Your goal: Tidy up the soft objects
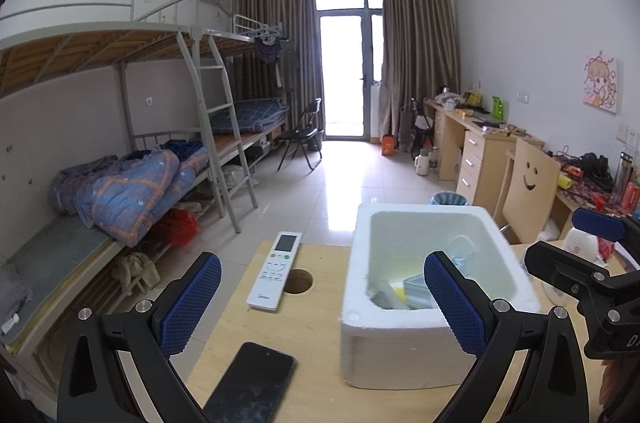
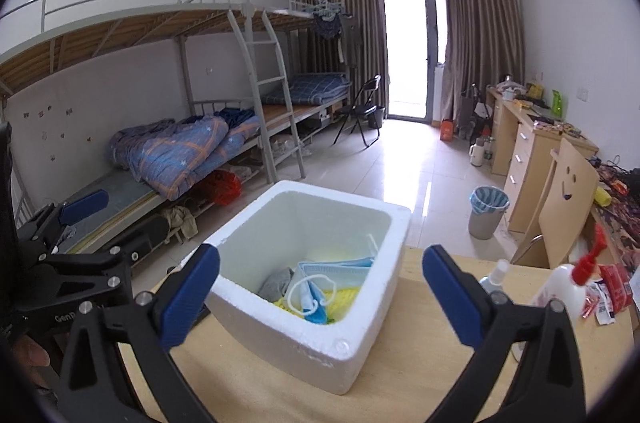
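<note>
A white foam box [image 2: 360, 335] stands on the wooden table [image 2: 420, 395]. Inside lie blue face masks [image 2: 316, 287], a yellow cloth [image 2: 344, 297] and a grey soft item [image 2: 276, 281]. My right gripper [image 2: 320, 299] is open and empty, its blue pads on either side of the box's near corner. My left gripper [image 1: 322, 303] is open and empty, left of the box [image 1: 400, 355], over the table [image 1: 312, 335]. The box contents [image 1: 404, 293] show partly in the left wrist view. Each gripper shows at the edge of the other's view.
A white remote [image 1: 274, 271], a round hole [image 1: 298, 281] and a black phone [image 1: 250, 385] lie on the table left of the box. A white pump bottle [image 2: 564, 287], a small clear bottle [image 2: 494, 275] and red packets [image 2: 612, 291] sit to the right.
</note>
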Available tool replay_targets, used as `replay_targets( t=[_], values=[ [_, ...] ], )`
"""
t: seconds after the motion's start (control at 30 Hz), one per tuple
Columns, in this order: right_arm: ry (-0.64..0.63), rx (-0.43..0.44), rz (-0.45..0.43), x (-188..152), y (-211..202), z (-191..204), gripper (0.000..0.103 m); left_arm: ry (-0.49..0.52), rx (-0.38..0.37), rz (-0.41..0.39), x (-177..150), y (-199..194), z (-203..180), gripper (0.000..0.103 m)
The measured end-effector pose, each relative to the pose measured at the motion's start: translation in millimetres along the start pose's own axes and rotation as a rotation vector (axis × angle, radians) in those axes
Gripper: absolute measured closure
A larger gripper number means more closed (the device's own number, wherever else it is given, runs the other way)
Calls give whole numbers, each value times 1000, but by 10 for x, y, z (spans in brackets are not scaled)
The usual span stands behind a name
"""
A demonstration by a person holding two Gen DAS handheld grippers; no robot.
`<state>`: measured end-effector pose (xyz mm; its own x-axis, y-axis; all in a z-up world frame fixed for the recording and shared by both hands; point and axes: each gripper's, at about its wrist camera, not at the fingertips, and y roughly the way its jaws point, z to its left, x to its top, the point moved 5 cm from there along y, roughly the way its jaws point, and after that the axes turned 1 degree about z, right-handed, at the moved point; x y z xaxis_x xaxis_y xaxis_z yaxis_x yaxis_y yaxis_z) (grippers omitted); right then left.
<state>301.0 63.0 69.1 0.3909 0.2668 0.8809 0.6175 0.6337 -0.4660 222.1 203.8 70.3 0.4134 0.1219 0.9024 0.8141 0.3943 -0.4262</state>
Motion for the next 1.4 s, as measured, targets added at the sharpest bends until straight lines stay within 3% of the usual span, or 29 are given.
replay_targets(
  t=[0.8, 1.03, 1.4],
  values=[
    [32, -15, -159, -312, -1203, -70, 0, 22, -18, -191, -129, -1310, -340, 1],
    [48, -25, -180, -442, -1411, -45, 0, 52, -37, -202, -218, -1464, -431, 1],
    [47, -39, -219, -718, -1651, -18, 0, -5, -87, -248, -523, -1676, -447, 1]
  ],
)
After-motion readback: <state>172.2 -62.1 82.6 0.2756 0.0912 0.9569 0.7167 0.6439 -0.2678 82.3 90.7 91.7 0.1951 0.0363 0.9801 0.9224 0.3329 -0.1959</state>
